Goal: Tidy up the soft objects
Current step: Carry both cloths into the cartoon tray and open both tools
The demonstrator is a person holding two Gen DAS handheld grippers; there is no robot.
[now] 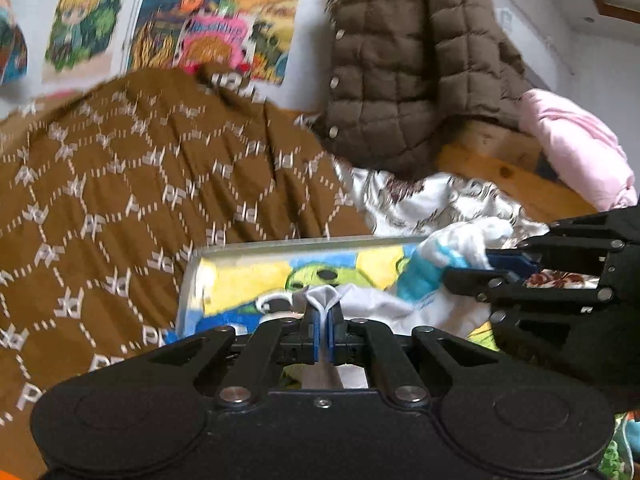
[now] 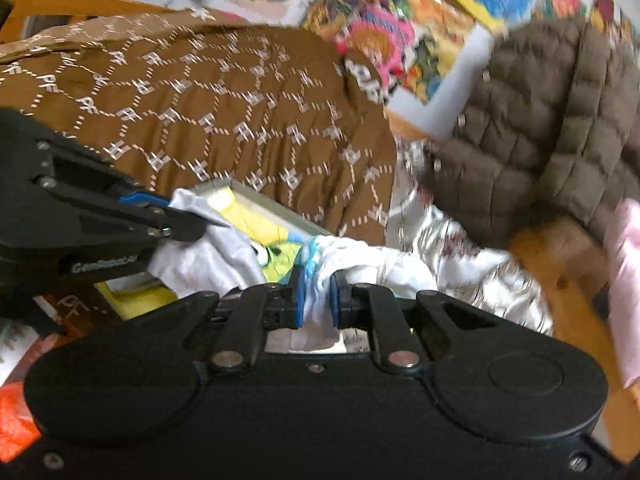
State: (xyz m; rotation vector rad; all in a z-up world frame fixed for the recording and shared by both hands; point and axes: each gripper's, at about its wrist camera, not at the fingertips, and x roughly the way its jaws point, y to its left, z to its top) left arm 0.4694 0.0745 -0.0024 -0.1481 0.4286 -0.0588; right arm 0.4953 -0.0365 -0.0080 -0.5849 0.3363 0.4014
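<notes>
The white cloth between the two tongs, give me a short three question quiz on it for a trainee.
1. True or false: both the left tongs and the right tongs are shut on the white cloth.
2. Which colour marks the bunched part of the cloth at the right tongs? A red, B light blue, C black.
3. What hangs above the wooden surface, beside the brown patterned blanket?

Key
1. True.
2. B.
3. A brown quilted jacket.
</notes>
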